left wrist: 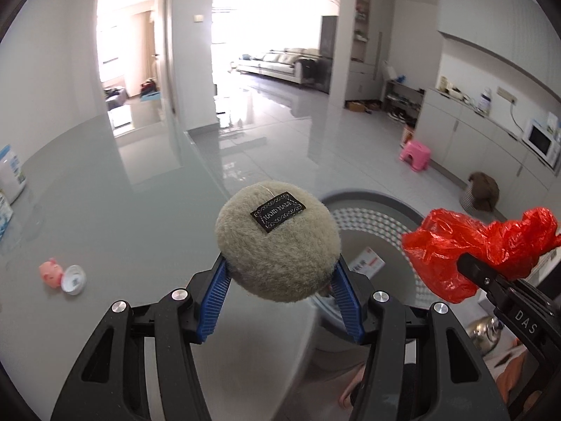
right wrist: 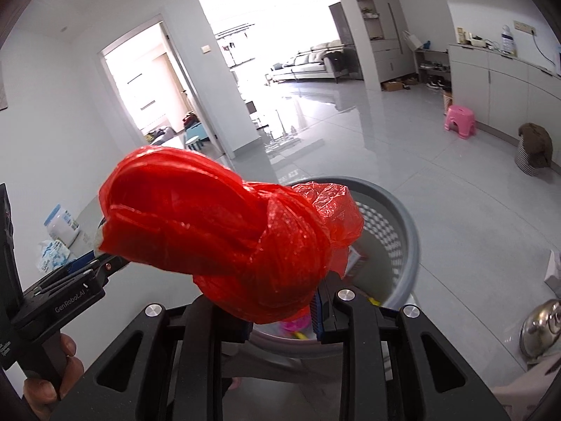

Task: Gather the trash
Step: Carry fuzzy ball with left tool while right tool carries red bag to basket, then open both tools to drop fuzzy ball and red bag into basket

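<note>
Trash is being held in both grippers above the round grey plastic basket [right wrist: 403,224] with a perforated wall. The left gripper [left wrist: 278,277] is pinching a round fuzzy grey-beige puff [left wrist: 277,242] with a black sewn label between its 2 blue-padded fingers [left wrist: 214,298]; the puff is hanging over the edge of the glossy grey table [left wrist: 105,210], just beside the basket's rim. The right gripper [right wrist: 280,315] is clamping a crumpled red plastic bag [right wrist: 224,231], its fingers [right wrist: 319,312] pressed into the bag's lower folds, with the bag sitting over the near side of the basket. Inside the basket some colourful scraps and a printed card are lying at the bottom. Farther left on the table, a small pink pig figure [left wrist: 52,273] is lying touching a white round cap [left wrist: 73,279], and a white canister with a blue label [left wrist: 10,175] is standing near the table's far edge. On the tiled floor beyond, a pink plastic stool [left wrist: 415,154] is standing near the cabinets.
</note>
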`<state>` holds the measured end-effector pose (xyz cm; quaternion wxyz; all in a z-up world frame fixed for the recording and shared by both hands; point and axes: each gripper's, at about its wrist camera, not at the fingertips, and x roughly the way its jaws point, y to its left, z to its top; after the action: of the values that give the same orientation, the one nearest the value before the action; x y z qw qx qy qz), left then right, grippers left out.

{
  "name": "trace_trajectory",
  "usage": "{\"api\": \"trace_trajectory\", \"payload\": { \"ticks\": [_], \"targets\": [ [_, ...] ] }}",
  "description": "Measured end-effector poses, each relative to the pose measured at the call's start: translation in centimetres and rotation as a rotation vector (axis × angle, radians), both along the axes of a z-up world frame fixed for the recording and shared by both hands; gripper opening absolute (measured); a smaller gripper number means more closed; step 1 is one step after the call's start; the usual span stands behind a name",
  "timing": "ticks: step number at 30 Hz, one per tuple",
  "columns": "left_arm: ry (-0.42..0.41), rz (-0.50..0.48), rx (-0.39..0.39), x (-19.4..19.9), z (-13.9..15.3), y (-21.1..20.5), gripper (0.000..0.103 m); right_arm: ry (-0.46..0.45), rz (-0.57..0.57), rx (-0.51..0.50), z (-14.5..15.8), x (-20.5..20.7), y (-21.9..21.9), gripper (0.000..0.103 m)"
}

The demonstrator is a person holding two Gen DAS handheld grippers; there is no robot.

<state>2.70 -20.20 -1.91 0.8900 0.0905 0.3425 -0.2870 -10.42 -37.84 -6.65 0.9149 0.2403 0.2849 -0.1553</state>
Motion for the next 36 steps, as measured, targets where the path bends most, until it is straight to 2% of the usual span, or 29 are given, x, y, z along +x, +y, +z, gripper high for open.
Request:
{"api": "trace_trajectory", "payload": {
  "ticks": [10, 23, 33, 35, 36],
  "targets": [
    [0.072, -0.116, 0.045, 0.2, -3.1, -5.6, 0.055, 0.008, -0.03, 0.053, -2.7, -1.4, -3.6, 0.024],
    [0.129, -0.125, 0.108, 2.6, -6.2, -9.9, 0.056, 0.055, -0.002, 0.102, -5.3, 2.2, -5.1, 0.024],
    [0.157, -0.113, 0.128, 3.6, -7.4, -10.4, 0.057, 0.067, -0.007, 0.126, -6.5, 4.3, -6.0, 0.025],
    [0.153, -0.11, 0.128, 3.7, -7.3, -10.4, 0.058, 0.066, -0.01, 0.13, -6.5, 4.4, -6.4, 0.035],
    [0.154, -0.107, 0.128, 3.7, -7.3, -10.3, 0.06, 0.066, -0.012, 0.13, -6.5, 4.4, -6.5, 0.05]
  ]
}}
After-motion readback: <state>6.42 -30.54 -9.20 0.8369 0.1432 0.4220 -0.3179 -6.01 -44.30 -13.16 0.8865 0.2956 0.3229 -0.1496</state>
